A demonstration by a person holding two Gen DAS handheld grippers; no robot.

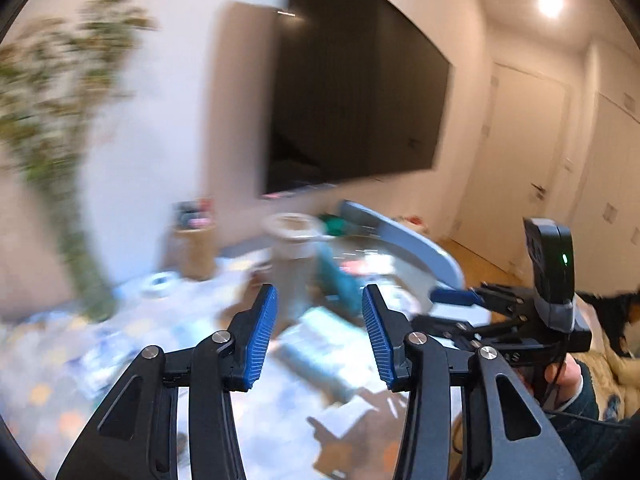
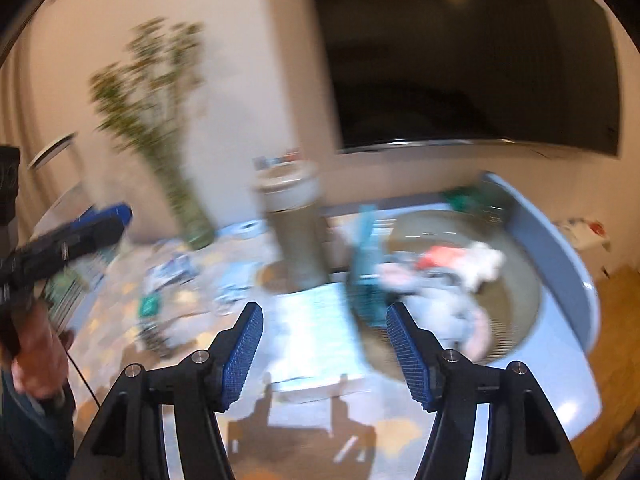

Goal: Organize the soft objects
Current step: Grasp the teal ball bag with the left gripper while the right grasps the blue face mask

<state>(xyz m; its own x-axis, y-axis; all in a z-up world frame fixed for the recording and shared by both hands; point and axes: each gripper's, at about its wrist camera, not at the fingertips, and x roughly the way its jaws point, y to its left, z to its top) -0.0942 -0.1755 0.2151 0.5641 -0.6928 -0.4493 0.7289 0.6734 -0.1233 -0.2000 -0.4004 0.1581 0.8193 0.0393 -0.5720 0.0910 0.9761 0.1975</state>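
Both views are motion-blurred. My left gripper [image 1: 319, 300] is open and empty above a patterned play mat [image 1: 132, 344]. My right gripper [image 2: 323, 316] is open and empty too; it also shows at the right of the left wrist view [image 1: 460, 296]. Ahead of it a round blue-rimmed basin [image 2: 560, 264] holds soft things: a white plush [image 2: 484, 264], a red-orange piece [image 2: 440, 256] and pale pink and grey cloth [image 2: 460, 312]. A teal upright object [image 2: 366, 264] stands at the basin's left edge. A pale folded cloth or sheet [image 2: 316, 328] lies between my right fingers.
A tall grey-green cylinder with a white rim [image 2: 294, 224] stands on the mat. A potted plant [image 2: 160, 120] is at the back left, a large dark TV [image 2: 472, 60] on the wall. A wooden holder [image 1: 196, 248] stands by the wall. Small papers litter the mat [image 2: 168, 276].
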